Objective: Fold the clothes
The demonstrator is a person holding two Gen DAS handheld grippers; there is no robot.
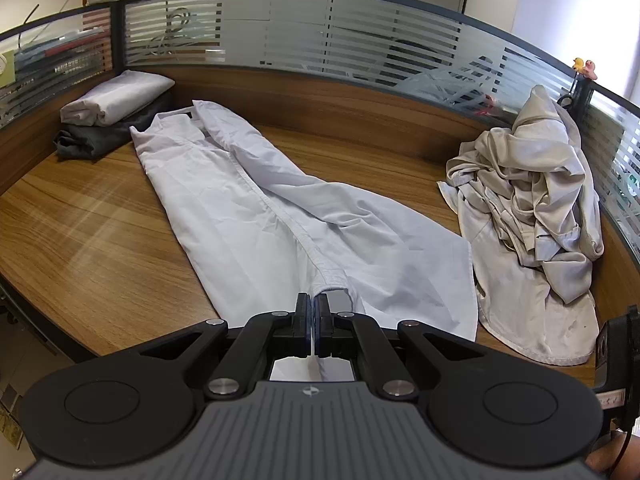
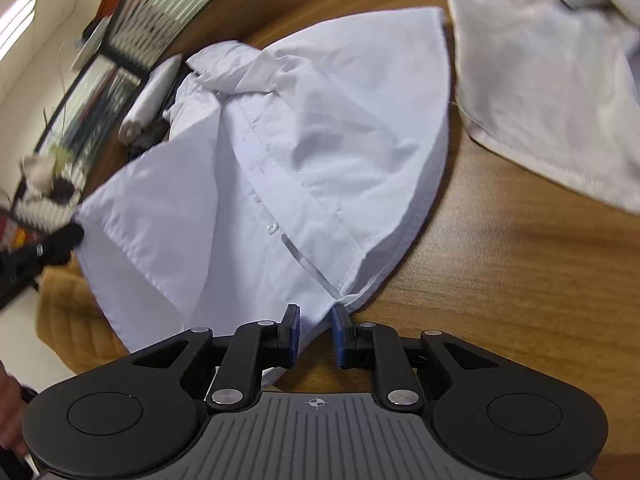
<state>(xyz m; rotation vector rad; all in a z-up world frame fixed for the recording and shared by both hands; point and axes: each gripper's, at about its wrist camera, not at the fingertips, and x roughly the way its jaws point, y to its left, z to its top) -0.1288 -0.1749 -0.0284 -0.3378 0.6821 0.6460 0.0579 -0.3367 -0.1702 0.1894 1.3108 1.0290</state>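
Here, in the left wrist view, your left gripper [image 1: 312, 308] is pinching the near hem of the white shirt [image 1: 256, 216], its jaws pressed together on the cloth. The shirt is lying stretched out lengthwise on the wooden desk [image 1: 100, 232], running from your gripper toward the far left, where its collar is ending just beside a stack of folded clothes [image 1: 112, 114]: a pale piece on top of a dark grey one. To the right, a crumpled beige garment [image 1: 532, 216] is sitting heaped against the striped glass partition [image 1: 320, 28], apart from the shirt. A black part of the other gripper is showing at the right edge.

In the right wrist view, which is tilted and blurred, your right gripper [image 2: 316, 330] is standing slightly spread, with the near corner of the white shirt [image 2: 312, 140] lying between its blue pads [image 2: 339, 336]; they are not pressing on the cloth. The button placket is running away from the jaws. The beige garment [image 2: 540, 92] is lying at the far right on the desk [image 2: 520, 300].
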